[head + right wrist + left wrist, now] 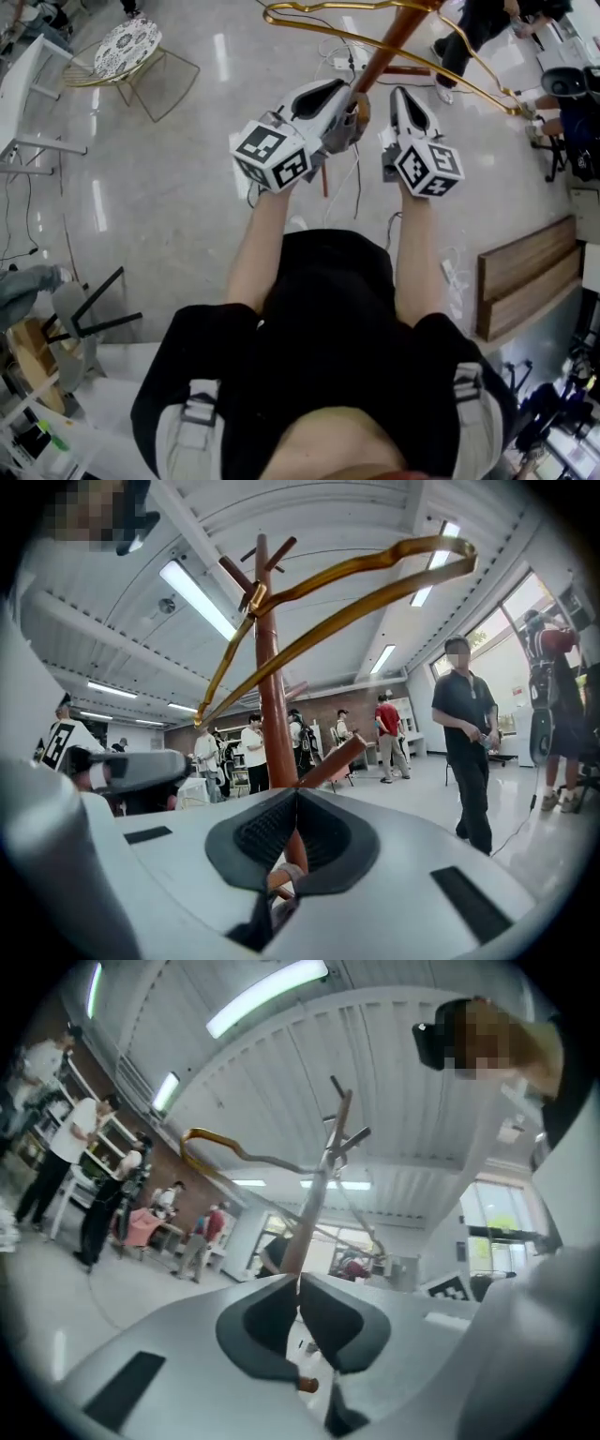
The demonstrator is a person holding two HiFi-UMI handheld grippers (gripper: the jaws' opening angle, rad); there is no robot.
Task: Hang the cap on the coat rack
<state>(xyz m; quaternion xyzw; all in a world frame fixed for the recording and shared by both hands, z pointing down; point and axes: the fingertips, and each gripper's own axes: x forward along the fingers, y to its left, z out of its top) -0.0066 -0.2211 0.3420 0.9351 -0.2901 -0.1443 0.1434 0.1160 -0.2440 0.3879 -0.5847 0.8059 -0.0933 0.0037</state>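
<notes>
No cap shows in any view. The brown wooden coat rack pole (380,56) rises between my two grippers, with a golden wire hanger (319,14) looped around its top. My left gripper (354,108) is shut, its tips right beside the pole's left side, and I see nothing between its jaws. My right gripper (401,92) is shut and empty, just right of the pole. In the left gripper view the left gripper (298,1279) has its jaws together under the pole (319,1194). In the right gripper view the right gripper (296,794) sits shut before the pole (272,686) and hanger (375,602).
A round patterned table (127,47) stands at the far left. Wooden boards (525,272) lie at the right. Cables (347,178) run across the floor under the grippers. A black chair (84,323) is at the lower left. A person (469,742) stands close by, others further back.
</notes>
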